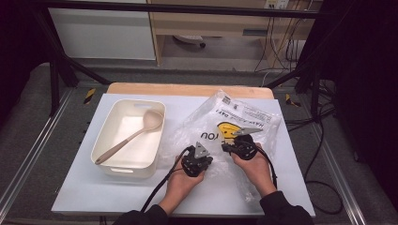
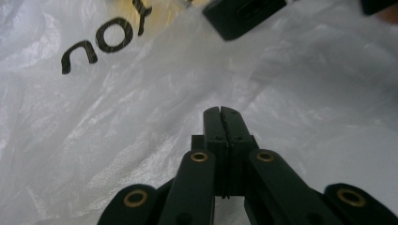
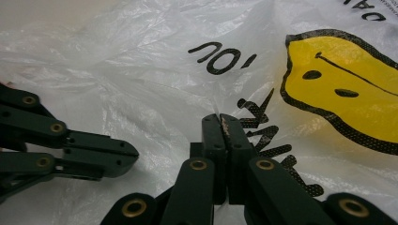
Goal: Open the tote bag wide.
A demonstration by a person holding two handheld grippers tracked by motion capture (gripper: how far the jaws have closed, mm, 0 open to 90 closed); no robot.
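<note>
High view: plastic bag (image 1: pixel 220 126) under both closed tools (image 1: pixel 220 152).

Translucent white bag (image 1: pixel 220 126), yellow face, black lettering

A tub (image 1: pixel 126 165) is sitting on the left part of the table (image 1: pixel 84 192), and a ladle (image 1: pixel 131 136) is lying slantwise in it, bowl toward the far right corner, handle toward the near left. A plastic bag (image 1: pixel 220 124) is lying spread to the right of the tub, just beside it. The left gripper (image 1: pixel 197 164) and right gripper (image 1: pixel 241 146) are resting side by side on the bag's near part, close together, the left one nearer the tub.
</note>
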